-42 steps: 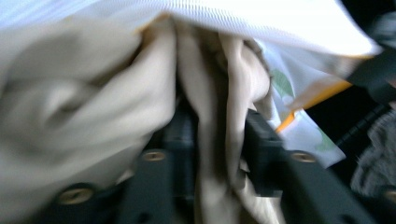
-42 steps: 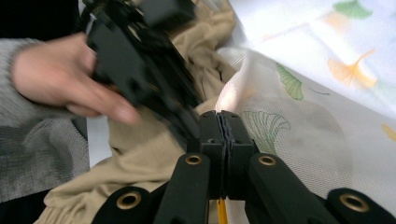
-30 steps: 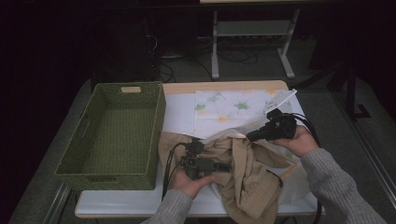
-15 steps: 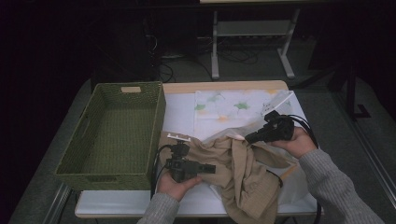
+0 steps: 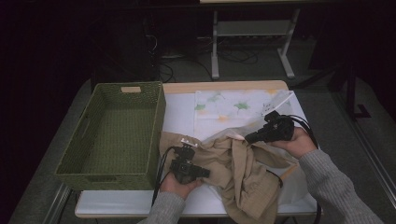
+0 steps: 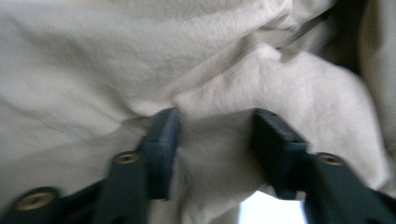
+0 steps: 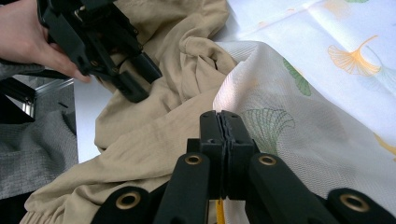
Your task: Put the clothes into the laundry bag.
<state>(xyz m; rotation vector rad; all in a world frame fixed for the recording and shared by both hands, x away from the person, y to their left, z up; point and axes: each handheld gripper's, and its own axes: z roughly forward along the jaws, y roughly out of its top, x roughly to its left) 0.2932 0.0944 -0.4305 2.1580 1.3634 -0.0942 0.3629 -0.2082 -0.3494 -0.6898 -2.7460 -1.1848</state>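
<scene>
Your left tool (image 6: 212, 140) has its jaws standing wide apart with a hump of the tan garment (image 5: 243, 172) bulging up between them, so the cloth is basically already in the gap. It isn't pinched yet. In the high view that same tool (image 5: 201, 172) sits at the near-left edge of the pile, nose pointing right into the folds.

Your right tool (image 7: 220, 128) looks closed, jaws pressed flat together. You can see a sliver of yellow low down between them, but I can't tell what it is or whether any cloth is actually caught there. It sits where the tan fabric meets the white leaf-print cloth (image 7: 327, 84); the print cloth runs off to its right and ahead, the tan stuff to its left.

The garment itself is a crumpled heap on the white worktop (image 5: 177, 112), stretched roughly from your left tool across to your right one and spilling toward the near edge. The green woven basket (image 5: 112, 130) is empty, just beside the pile on your left tool's side.

My guess is the left hand is the one to act: the fold is dead ahead of it and between the jaws, so closing gets you a grip. That hand is also nearer the basket.
</scene>
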